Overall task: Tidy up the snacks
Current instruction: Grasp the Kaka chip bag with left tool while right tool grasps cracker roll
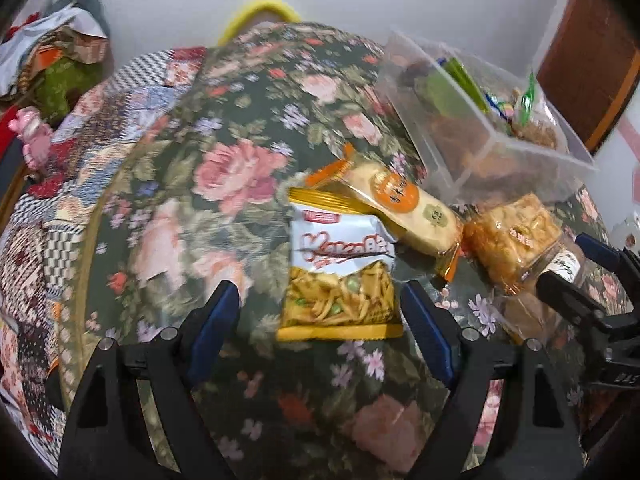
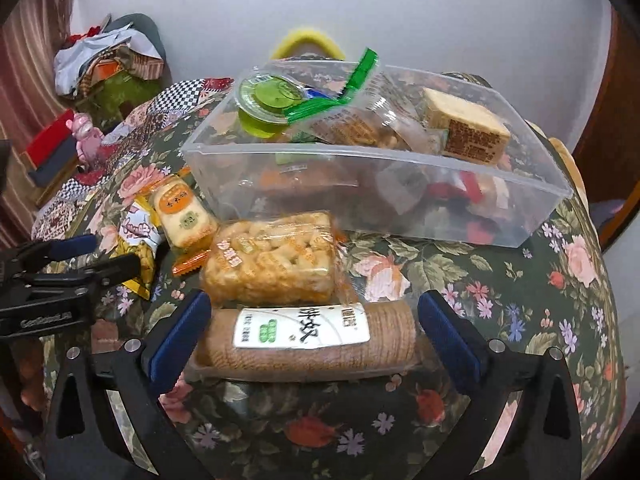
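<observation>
A clear plastic bin (image 2: 360,184) holding several snacks stands on the floral tablecloth; it also shows in the left wrist view (image 1: 480,120). My left gripper (image 1: 320,300) is open, its fingers either side of a white-and-yellow snack bag (image 1: 340,272). Behind that lies an orange-labelled cake pack (image 1: 404,208) and a golden puffed-snack pack (image 1: 516,232). My right gripper (image 2: 314,328) is open around a brown round-biscuit roll (image 2: 308,340), not touching it. The puffed-snack pack (image 2: 272,260) lies just beyond the roll.
The table (image 2: 520,312) curves away at its edges. A pile of cloth and clutter (image 2: 104,68) and a pink figurine (image 2: 86,140) sit at the far left. A yellow chair back (image 2: 308,44) stands behind the table. A wooden door (image 1: 592,60) is at right.
</observation>
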